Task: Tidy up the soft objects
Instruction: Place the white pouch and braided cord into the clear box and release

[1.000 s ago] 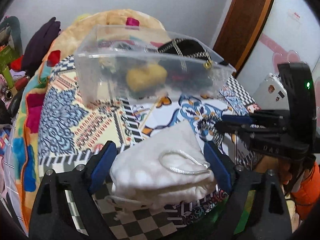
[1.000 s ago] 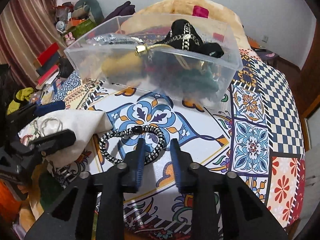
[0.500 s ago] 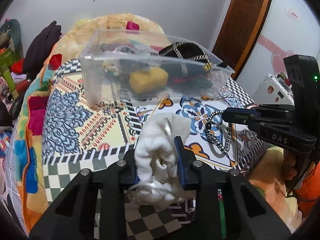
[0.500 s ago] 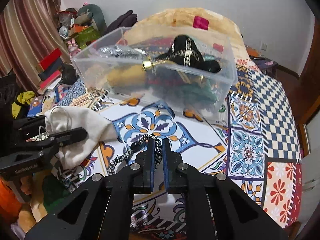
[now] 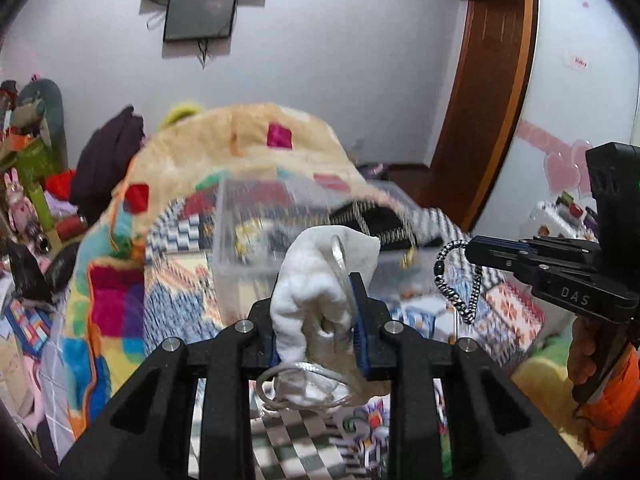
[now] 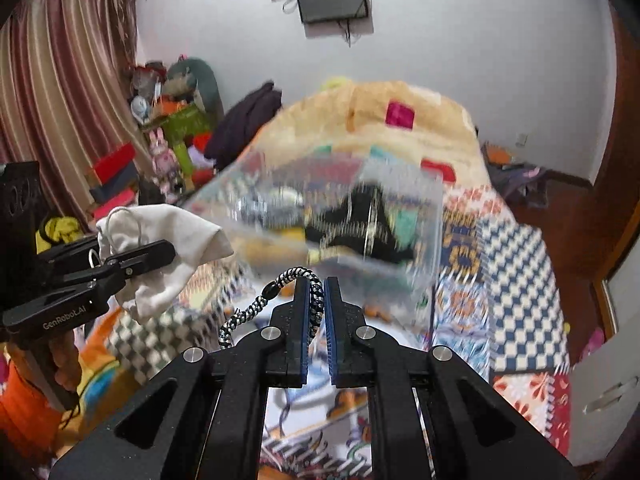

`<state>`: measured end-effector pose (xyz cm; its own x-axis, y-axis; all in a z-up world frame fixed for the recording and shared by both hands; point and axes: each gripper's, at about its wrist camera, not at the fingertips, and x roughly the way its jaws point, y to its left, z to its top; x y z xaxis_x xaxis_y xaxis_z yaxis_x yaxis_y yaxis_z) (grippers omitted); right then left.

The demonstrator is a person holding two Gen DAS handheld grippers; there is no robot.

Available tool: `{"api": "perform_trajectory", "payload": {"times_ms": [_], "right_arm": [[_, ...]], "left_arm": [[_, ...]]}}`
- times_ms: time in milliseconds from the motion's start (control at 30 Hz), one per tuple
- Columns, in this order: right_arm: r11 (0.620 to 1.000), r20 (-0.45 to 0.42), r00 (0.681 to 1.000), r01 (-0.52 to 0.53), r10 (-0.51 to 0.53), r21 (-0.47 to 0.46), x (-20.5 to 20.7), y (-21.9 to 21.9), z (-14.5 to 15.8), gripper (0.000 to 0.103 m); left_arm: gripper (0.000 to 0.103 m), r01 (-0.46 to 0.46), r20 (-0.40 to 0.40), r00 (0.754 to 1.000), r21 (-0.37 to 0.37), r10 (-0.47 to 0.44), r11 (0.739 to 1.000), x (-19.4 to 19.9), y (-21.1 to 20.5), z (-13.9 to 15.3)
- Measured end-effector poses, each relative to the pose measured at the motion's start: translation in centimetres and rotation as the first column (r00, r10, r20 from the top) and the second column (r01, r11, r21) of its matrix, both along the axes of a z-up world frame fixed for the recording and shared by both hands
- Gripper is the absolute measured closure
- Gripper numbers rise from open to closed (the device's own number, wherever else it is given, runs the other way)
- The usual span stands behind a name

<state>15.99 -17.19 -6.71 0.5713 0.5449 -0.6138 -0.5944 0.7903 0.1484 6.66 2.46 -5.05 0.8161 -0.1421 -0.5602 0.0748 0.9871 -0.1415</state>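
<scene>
Our left gripper [image 5: 316,320] sat low in its frame, fingers clamped nearly together, our right gripper [image 6: 318,308] low centre, fingers pressed almost closed, both raised, side by side

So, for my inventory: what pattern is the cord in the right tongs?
The braided cord is black-and-white speckled; right wrist view shows it best.
</scene>
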Motion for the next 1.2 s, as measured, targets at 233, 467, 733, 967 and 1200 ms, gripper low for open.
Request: {"api": "perform_trajectory", "payload": {"times_ms": [233,467,733,967,1200], "right_arm": [[0.998,0.082,0.996,0.035,-0.039,0.049,1.7,0.9,3.0,0.097],[0.996,0.088,0.994,0.055,-0.061,0.07,4.1,2.4,3.5,0.097],[0.996,0.065,0.994,0.085,-0.088,0.041,6.2,3.6,2.0,0.096],[0.996,0.0,0.996,0.084,-0.084,-0.016,8.0,4.7,-0.8,0.096],[0.995,-0.027,0.998,0.062,-0.064,-0.074,8.4,5.2,-2.1,0.096]], "left_arm": [[0.075,-0.031,0.067,0.997,-0.005,0.032,0.999,2.4,0.5,2.7],[0.075,-0.049,0.094,0.994,0.01,0.047,0.999,5.0,0.4,3.5],[0.075,-0.066,0.032,0.997,-0.011,0.067,0.998,8.7,0.9,1.7],[0.075,-0.062,-0.042,0.997,-0.01,0.062,0.998,11.0,0.9,-1.0],[0.068,-0.043,-0.098,0.994,-0.001,0.043,0.999,12.3,0.3,-2.8]]}}
